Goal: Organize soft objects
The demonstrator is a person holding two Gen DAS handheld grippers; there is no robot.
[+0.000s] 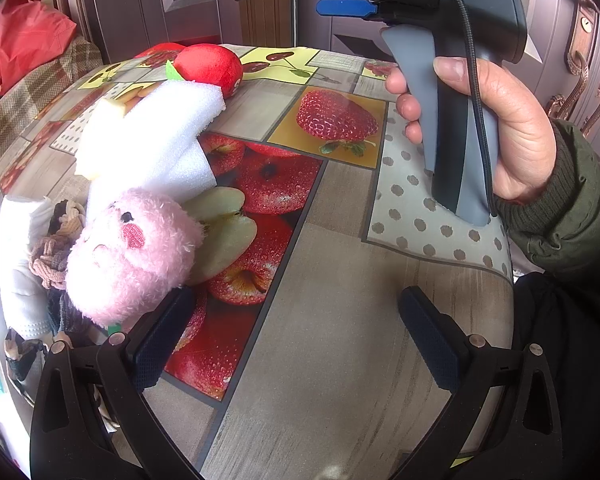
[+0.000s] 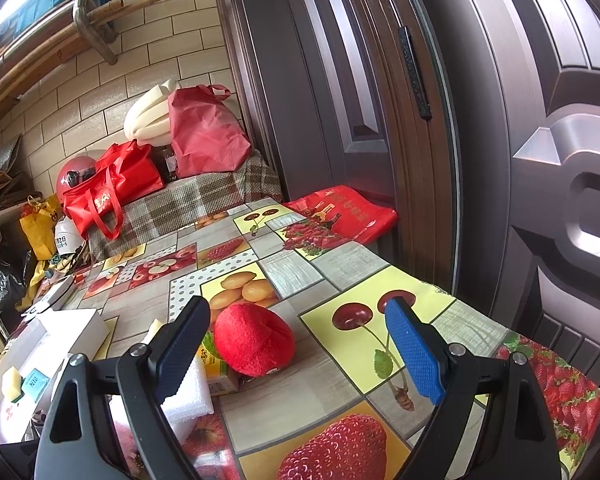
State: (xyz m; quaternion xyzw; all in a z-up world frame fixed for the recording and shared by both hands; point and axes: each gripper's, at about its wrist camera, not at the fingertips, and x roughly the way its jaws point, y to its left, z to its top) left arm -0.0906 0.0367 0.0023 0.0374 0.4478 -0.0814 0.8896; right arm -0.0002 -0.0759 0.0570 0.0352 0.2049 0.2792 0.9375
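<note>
Fruit-print surface (image 1: 340, 280), covered with an oilcloth. At its left side, a pile of soft things. White foam block (image 1: 160, 132), long axis slanting from lower left up toward the red plush fruit (image 1: 210, 66). Pink plush animal (image 1: 132, 248) lying against the foam's near end, face turned up toward the camera. Left gripper (image 1: 296, 340) wide open above bare cloth, nothing between the pads, left pad just beside the pink plush. Right gripper (image 2: 300, 344) also spread wide, empty, red plush fruit (image 2: 254, 338) on the surface between its fingers, untouched.
</note>
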